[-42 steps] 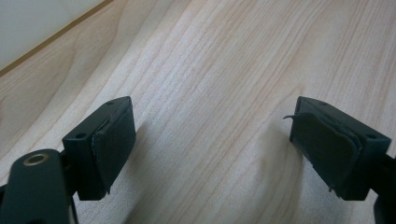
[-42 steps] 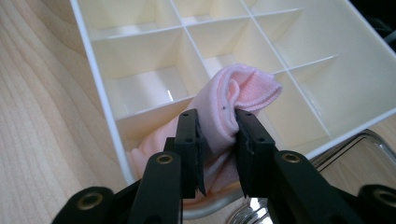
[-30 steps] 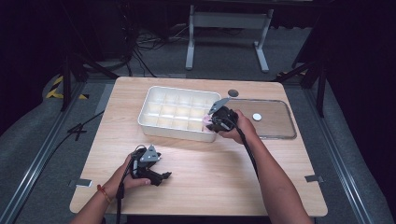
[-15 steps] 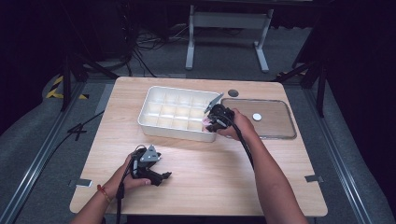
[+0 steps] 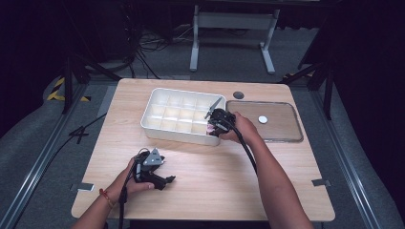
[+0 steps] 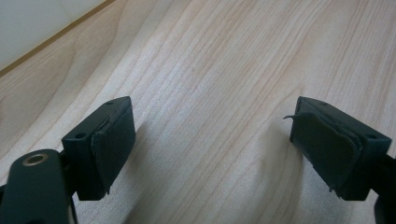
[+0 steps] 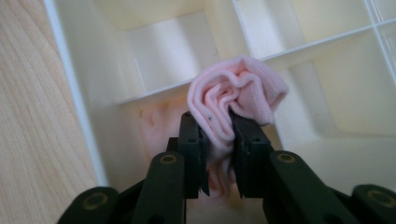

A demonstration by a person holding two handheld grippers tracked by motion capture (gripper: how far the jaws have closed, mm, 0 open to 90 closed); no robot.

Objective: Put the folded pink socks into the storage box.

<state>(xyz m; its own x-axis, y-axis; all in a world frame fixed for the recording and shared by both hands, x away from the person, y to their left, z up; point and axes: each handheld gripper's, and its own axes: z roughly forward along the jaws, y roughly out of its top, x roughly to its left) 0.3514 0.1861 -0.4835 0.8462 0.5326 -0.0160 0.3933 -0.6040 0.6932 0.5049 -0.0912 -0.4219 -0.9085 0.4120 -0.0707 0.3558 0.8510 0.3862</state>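
Wooden surface [image 5: 229,181]: right gripper [image 7: 219,135] pinches a pink cloth [image 7: 238,100] above a corner cell of the white divided tray [image 5: 157,125]; left gripper [image 6: 210,149], jaws spread, rests empty.

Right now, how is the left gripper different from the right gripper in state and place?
The left gripper has its fingers wide apart with nothing between them; the right gripper is shut on a pink cloth. The left gripper sits low over the bare wooden table; the right gripper reaches into a corner compartment of the white divided tray. Both have black fingers.
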